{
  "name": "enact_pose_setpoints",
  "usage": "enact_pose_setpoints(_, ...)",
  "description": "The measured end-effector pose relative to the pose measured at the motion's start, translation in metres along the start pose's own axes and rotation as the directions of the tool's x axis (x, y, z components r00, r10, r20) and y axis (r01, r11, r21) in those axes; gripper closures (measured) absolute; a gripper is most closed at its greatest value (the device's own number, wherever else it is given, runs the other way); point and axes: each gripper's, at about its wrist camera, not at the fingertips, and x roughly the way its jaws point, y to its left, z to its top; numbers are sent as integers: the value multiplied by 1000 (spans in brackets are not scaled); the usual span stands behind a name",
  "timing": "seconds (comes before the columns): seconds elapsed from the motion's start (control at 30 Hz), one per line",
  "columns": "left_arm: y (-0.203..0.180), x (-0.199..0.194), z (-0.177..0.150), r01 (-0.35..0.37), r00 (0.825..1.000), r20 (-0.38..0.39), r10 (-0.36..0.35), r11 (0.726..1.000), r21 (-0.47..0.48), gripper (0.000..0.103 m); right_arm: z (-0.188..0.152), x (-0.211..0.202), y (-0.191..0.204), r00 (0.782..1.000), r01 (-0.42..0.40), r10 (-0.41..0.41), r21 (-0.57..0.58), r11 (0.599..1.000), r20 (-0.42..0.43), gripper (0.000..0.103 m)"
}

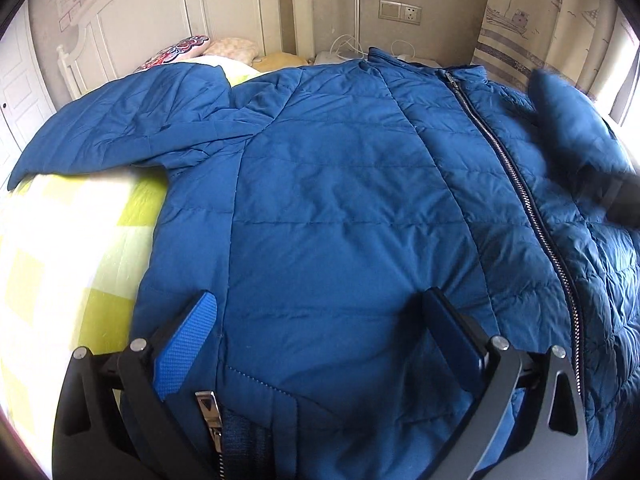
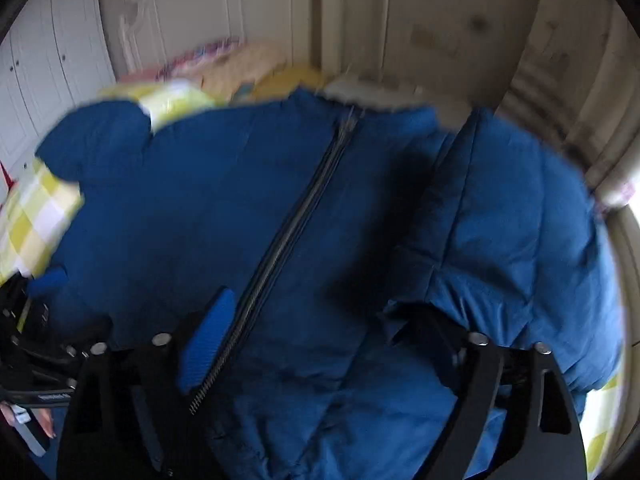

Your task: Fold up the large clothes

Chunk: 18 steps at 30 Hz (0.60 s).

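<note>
I am looking along my left gripper [image 1: 320, 320] and its fingers are standing spread wide over the jacket [image 1: 340, 208], near the hem, with nothing between them. The blue pad [image 1: 186, 344] is sitting just inside the jacket's left side edge, close to a pocket zip pull [image 1: 208, 412]. The jacket is lying front-up and zipped on the bed [image 1: 60, 248], collar toward the headboard [image 1: 160, 12]. One sleeve [image 1: 120, 120] is stretching out to the left, its cuff reaching toward the bed's left edge. Bare checked sheet is showing left of the jacket, giving open room on that side. Beyond the collar, pillows [image 1: 216, 50] and a small white unit with cables are crowding the far end.

My right gripper [image 2: 320, 312] is also standing wide apart. This view is blurring, so details are soft. The other sleeve [image 2: 500, 220] is lying folded in over the chest, right of the zip [image 2: 288, 232], and its lower end is draping over the right finger [image 2: 432, 328]; I cannot tell whether that finger is gripping cloth or only lying under it. The left gripper is showing at the lower left edge of this view. A thin strip of sheet is showing at the far right, beside the wall.
</note>
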Motion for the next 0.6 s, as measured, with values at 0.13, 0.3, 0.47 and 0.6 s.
enact_pose_setpoints(0.13, 2, 0, -1, 10, 1000, 3, -9, 1000, -6, 2, -16, -4, -9, 1000, -14, 13, 23, 1000, 16, 15)
enact_pose_setpoints(0.3, 4, -1, -1, 23, 1000, 8, -23, 1000, -11, 2, -44, -69, -54, 994, -39, 18, 196, 980, 108, 15)
enact_pose_setpoints(0.47, -20, -23, 7, 123, 992, 2, -124, 988, 97, 3, -86, -90, -124, 966, 145, -225, 449, 882, 130, 15)
enact_pose_setpoints(0.6, -88, -64, 31, 97, 975, 157, -156, 939, 329, 3, -115, -79, -153, 917, 304, -396, 569, 764, 42, 31)
